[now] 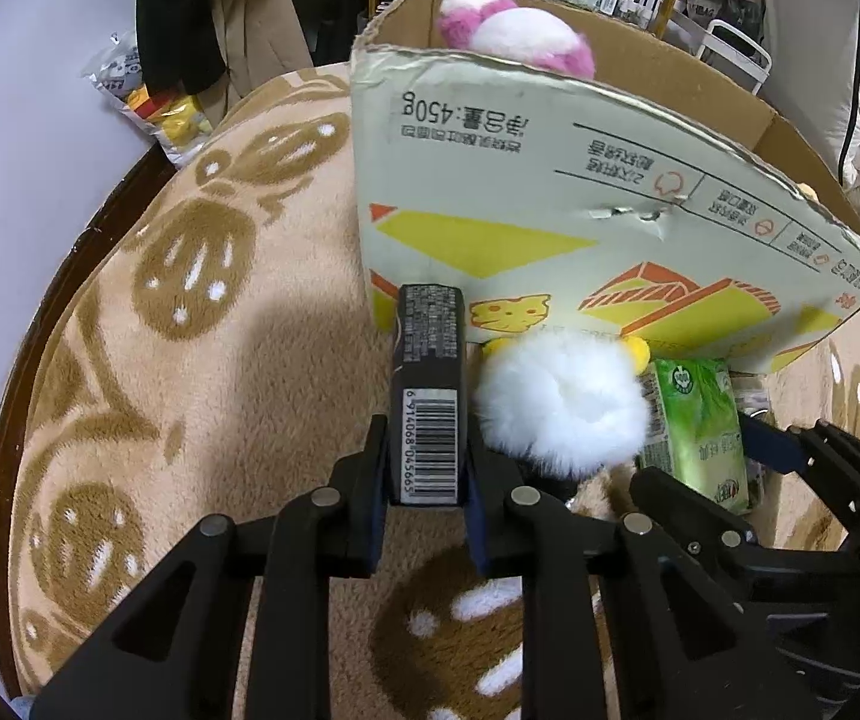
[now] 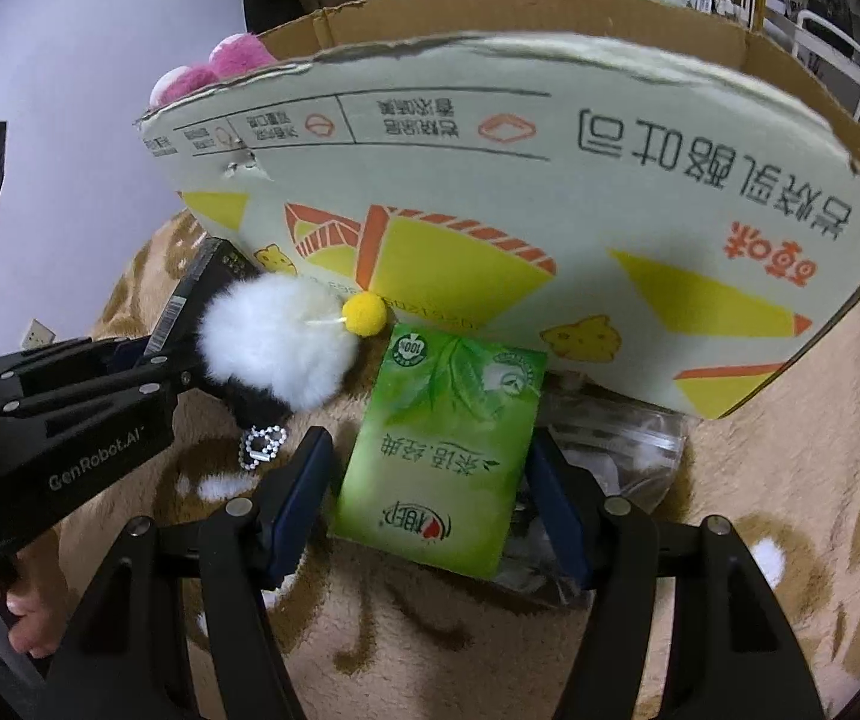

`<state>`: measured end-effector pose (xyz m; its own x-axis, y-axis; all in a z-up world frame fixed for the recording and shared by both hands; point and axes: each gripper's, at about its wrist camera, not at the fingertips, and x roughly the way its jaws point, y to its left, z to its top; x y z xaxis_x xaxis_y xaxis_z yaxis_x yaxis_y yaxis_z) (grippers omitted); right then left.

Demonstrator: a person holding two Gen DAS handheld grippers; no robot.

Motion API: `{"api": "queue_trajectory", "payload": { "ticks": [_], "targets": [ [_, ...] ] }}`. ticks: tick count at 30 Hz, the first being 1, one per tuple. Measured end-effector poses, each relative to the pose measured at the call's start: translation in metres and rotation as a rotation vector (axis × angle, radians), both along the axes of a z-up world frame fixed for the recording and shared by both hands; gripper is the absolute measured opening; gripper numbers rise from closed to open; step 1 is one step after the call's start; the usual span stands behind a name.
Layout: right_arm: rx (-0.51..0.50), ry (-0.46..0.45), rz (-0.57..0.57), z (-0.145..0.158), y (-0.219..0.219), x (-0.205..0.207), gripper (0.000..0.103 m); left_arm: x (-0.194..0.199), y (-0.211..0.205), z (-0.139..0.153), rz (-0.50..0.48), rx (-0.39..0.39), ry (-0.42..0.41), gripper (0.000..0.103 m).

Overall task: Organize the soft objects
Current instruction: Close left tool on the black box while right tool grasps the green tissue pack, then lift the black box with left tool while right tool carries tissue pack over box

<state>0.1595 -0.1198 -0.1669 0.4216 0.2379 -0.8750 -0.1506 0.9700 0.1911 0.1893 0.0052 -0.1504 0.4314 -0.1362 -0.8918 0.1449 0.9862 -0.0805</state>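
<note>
My left gripper (image 1: 426, 468) is shut on a black tissue pack (image 1: 426, 396) with a barcode, held just above the blanket in front of the cardboard box (image 1: 550, 192). It shows at the left of the right wrist view (image 2: 165, 354). My right gripper (image 2: 433, 480) is open, its fingers on either side of a green tissue pack (image 2: 442, 450) lying on the blanket; that pack shows in the left wrist view (image 1: 697, 420). A white fluffy pompom toy (image 2: 276, 336) with a yellow ball (image 2: 363, 313) lies between the two packs. A pink and white plush (image 1: 514, 30) sits in the box.
A beige blanket (image 1: 189, 390) with brown print covers the surface. A clear plastic bag (image 2: 616, 438) lies under the green pack against the box. The toy's bead chain (image 2: 261, 444) rests on the blanket. Clutter and shelves stand behind the box.
</note>
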Motion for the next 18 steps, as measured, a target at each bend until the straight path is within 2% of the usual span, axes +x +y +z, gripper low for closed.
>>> {"api": "queue_trajectory", "payload": {
  "ticks": [4, 5, 10, 18],
  "targets": [
    [-0.049, -0.006, 0.019, -0.003, 0.006, 0.002, 0.068, -0.004, 0.001, 0.001, 0.003, 0.005, -0.008, 0.02],
    [-0.067, -0.009, 0.022, -0.004, 0.008, 0.005, 0.06, -0.006, 0.002, 0.001, 0.005, 0.015, -0.009, 0.02],
    [-0.076, -0.017, -0.006, 0.0, 0.006, 0.002, 0.06, -0.017, 0.008, 0.008, 0.027, 0.015, -0.022, 0.02],
    [-0.032, -0.096, -0.063, 0.037, -0.012, -0.018, 0.06, -0.041, 0.012, 0.031, 0.027, 0.031, -0.085, 0.02]
  ]
}}
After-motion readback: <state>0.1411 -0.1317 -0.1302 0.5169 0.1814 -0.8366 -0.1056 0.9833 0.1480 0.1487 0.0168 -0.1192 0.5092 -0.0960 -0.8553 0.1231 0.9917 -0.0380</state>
